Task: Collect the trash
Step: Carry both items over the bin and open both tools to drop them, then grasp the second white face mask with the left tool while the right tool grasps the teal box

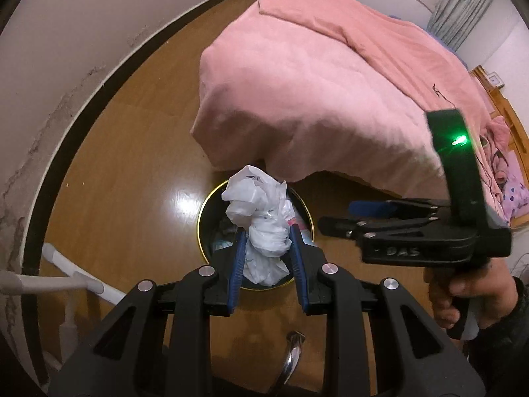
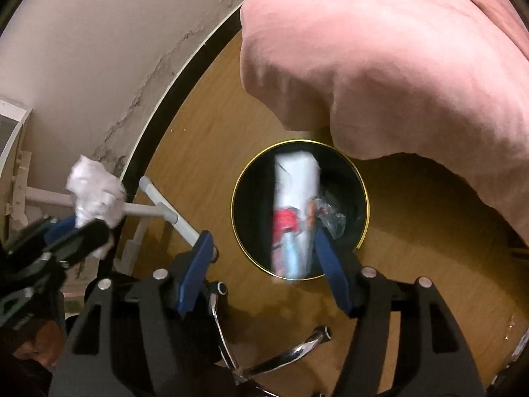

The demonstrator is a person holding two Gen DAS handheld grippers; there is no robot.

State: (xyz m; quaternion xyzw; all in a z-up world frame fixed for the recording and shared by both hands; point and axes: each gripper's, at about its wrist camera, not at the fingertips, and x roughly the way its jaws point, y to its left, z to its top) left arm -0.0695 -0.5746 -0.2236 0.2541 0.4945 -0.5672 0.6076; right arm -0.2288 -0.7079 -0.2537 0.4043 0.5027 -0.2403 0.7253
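Note:
A round black bin with a gold rim stands on the wooden floor by the bed. My left gripper is shut on a crumpled white plastic bag, which hangs over the bin's mouth. In the right wrist view that bag and the left gripper appear at the left. My right gripper is open above the bin. A blurred white packet with red and blue print lies between its fingers, over the bin's opening and close to the right-hand finger. A hand holds the right gripper.
A bed with a pink duvet overhangs the bin's far side. A white tube frame stands by the wall with its dark skirting. Chrome chair legs sit below the grippers. Clear plastic scraps lie inside the bin.

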